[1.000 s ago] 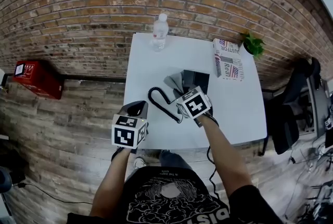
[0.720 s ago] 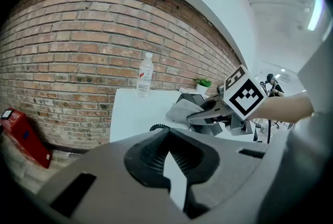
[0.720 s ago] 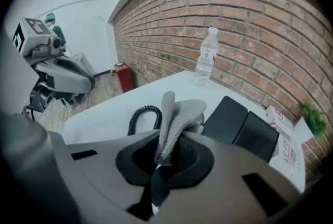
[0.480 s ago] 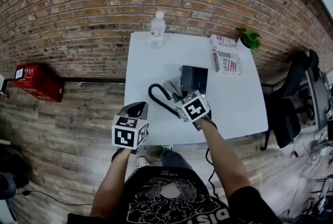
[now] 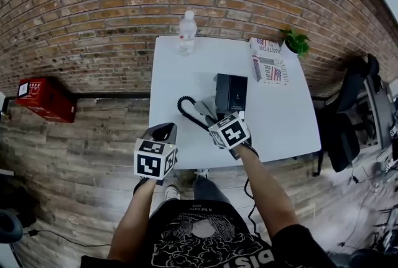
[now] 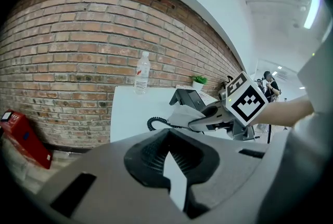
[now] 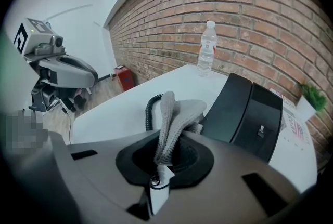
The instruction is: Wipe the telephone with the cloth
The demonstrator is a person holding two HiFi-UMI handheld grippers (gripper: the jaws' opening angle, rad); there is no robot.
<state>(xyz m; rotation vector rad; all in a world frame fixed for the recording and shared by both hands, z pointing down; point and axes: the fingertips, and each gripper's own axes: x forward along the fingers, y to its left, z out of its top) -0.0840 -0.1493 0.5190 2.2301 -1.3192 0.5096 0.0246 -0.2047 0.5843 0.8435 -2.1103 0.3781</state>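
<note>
A black telephone stands mid-table, its coiled cord looping off to the left. My right gripper is shut on a grey cloth, held just in front of the phone's near left corner. In the right gripper view the cloth rises folded out of the jaws, beside the telephone's dark side. My left gripper hovers off the table's near left edge, shut with nothing in it. From there the telephone and cloth show ahead.
A water bottle stands at the white table's far edge. A printed box and a small plant sit at the far right. A red box lies on the floor to the left, and a dark chair stands to the right.
My right gripper has drawn the cloth back from the telephone's side toward the near edge. The left gripper has stayed put.
</note>
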